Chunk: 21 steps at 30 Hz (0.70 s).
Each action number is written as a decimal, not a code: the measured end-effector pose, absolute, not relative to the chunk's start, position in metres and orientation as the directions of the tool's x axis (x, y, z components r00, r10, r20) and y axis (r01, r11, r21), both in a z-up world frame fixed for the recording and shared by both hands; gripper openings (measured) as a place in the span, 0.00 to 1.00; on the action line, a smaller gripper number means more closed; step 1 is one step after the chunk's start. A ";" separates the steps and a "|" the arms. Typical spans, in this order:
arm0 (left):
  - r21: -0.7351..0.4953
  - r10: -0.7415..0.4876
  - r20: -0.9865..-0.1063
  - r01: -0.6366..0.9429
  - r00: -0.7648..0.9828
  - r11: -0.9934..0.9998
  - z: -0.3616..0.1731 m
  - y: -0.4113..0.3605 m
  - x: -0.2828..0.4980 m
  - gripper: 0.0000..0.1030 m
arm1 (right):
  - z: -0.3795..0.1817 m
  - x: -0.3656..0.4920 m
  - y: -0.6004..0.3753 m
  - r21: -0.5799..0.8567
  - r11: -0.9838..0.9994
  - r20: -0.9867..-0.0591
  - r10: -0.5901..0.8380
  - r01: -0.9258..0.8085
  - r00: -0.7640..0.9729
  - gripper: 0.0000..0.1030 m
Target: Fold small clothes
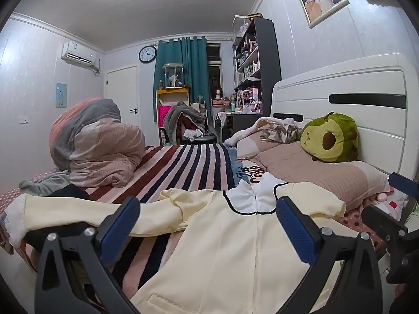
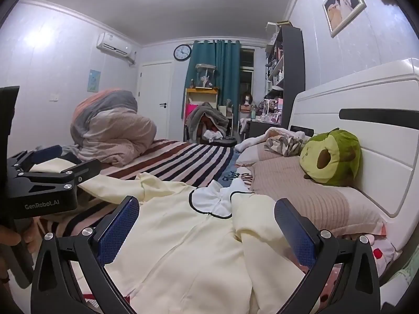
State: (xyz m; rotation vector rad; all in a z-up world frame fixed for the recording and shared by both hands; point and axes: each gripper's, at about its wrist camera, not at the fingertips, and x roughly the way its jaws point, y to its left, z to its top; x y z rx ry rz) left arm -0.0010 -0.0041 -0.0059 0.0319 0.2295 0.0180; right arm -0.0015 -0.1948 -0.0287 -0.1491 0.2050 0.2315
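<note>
Here, at the bed's edge, nothing is folded yet. The cream garment lies spread face up on the striped blanket, white collar toward the pillow, a seam running down its middle. One sleeve stretches far out to the left; the other sleeve is bunched beside the pillow.

My left gripper hangs just above the garment's chest, jaws spread as wide as they go, nothing between the pads. My right gripper likewise: fully spread, empty, over the body and the bunched sleeve.

Step in hand, as I judge it: the approach before the first grasp. The cloth is laid out but not smoothed.

Next move probably calls for each gripper to drop onto a sleeve or shoulder edge, pinch a single layer, and bring it inward across the body. The bunched right sleeve likely needs straightening first. Risk: pinching the blanket along with the cloth.
</note>
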 end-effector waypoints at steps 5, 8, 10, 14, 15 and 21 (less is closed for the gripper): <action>0.036 0.022 -0.235 -0.014 0.972 0.999 -0.007 -0.003 0.002 0.99 | -0.032 0.000 -0.198 -0.117 0.963 -0.219 0.212 -0.242 0.952 0.99; 0.040 0.020 -0.235 -0.011 0.972 0.999 -0.009 -0.004 0.003 0.99 | -0.034 -0.001 -0.197 -0.116 0.963 -0.216 0.213 -0.242 0.953 0.99; 0.041 0.019 -0.235 -0.009 0.972 0.999 -0.009 -0.003 0.003 0.99 | -0.035 -0.002 -0.196 -0.115 0.964 -0.214 0.213 -0.241 0.953 0.99; 0.042 0.017 -0.234 -0.007 0.972 0.999 -0.010 -0.003 0.003 0.99 | -0.030 0.000 -0.201 -0.109 0.964 -0.221 0.215 -0.243 0.951 0.99; 0.043 0.018 -0.235 -0.008 0.972 0.999 -0.009 -0.004 0.003 0.99 | -0.029 0.000 -0.201 -0.110 0.964 -0.222 0.215 -0.243 0.951 0.99; 0.046 0.019 -0.235 -0.008 0.972 0.999 -0.009 -0.006 0.003 0.99 | -0.031 0.000 -0.200 -0.106 0.964 -0.222 0.217 -0.245 0.951 1.00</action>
